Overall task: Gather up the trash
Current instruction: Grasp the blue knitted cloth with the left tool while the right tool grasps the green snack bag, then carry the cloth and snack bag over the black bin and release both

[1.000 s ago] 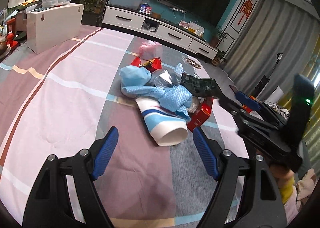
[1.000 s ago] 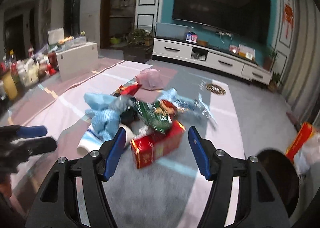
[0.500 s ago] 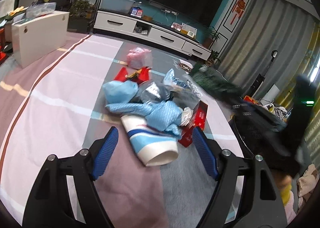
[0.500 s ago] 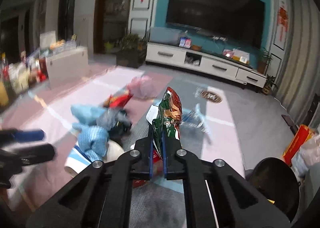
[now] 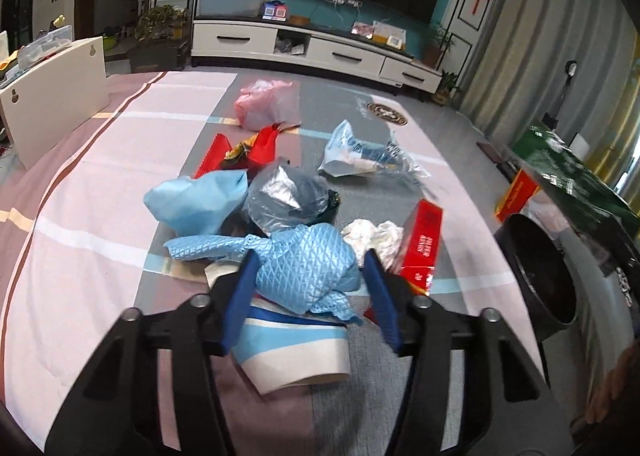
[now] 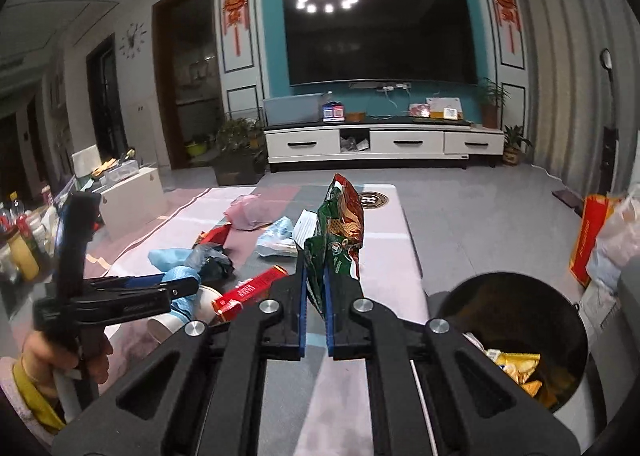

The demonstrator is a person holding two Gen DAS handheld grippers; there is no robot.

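My right gripper [image 6: 314, 276] is shut on a green and red snack bag [image 6: 340, 228] and holds it upright above the table, left of the black trash bin [image 6: 516, 336]. The bag also shows at the right of the left wrist view [image 5: 576, 183], above the bin [image 5: 536, 268]. My left gripper [image 5: 310, 276] is open, its fingers either side of a blue quilted cloth [image 5: 304, 268] lying on a blue and white paper cup [image 5: 296, 348]. A red box [image 5: 422, 244], white tissue [image 5: 374, 234] and a grey foil bag [image 5: 284, 195] lie close by.
A light blue bag [image 5: 200, 203], red wrappers [image 5: 244, 151], a pink bag [image 5: 268, 103] and a clear plastic bag [image 5: 360, 151] lie farther back on the striped tablecloth [image 5: 88, 215]. A white box [image 5: 52, 95] stands at the left. The bin holds yellow wrappers [image 6: 520, 372].
My right gripper shut on the snack bag, lifted it and carried it right toward the bin. My left gripper moved forward until its fingers straddled the blue cloth and cup.
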